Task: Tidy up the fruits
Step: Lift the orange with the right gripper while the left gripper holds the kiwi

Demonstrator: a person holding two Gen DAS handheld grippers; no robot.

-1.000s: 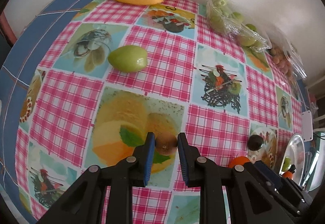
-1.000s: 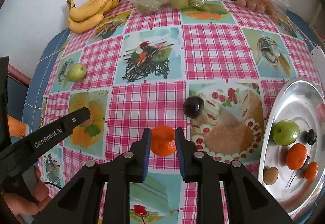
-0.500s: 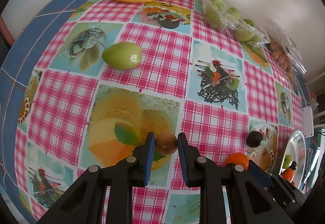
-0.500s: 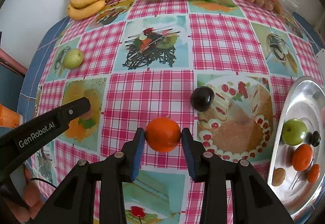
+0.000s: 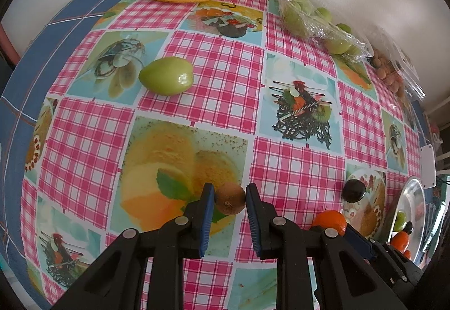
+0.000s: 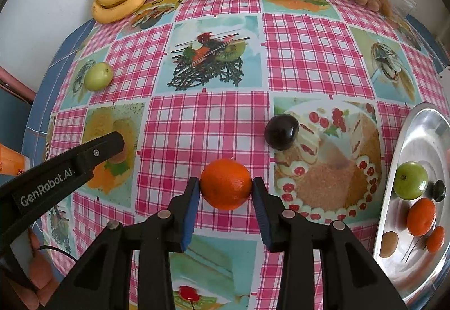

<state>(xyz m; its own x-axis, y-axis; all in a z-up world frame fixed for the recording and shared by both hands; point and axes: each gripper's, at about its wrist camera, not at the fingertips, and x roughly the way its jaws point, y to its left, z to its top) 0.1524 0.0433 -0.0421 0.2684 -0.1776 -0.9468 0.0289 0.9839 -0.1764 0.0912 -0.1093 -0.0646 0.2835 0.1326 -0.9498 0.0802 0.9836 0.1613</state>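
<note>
Fruits are partly sorted: several lie on the tray [image 6: 416, 124]. Left gripper [image 5: 230, 199] pinches a kiwi [image 5: 230, 201], right gripper [image 6: 225, 188] an orange [image 6: 225, 183]; a plum [image 6: 281, 131] and green fruit [image 6: 98, 80] wait on the table.

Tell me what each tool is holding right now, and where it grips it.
Left tool: the kiwi, pinched across its sides. Right tool: the orange, across its widest part.

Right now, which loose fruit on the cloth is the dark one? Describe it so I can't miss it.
Start at the silver tray on the right. Just left of it, on the printed cake picture, sits a dark plum. It is the only near-black loose fruit, beyond the orange.
</note>
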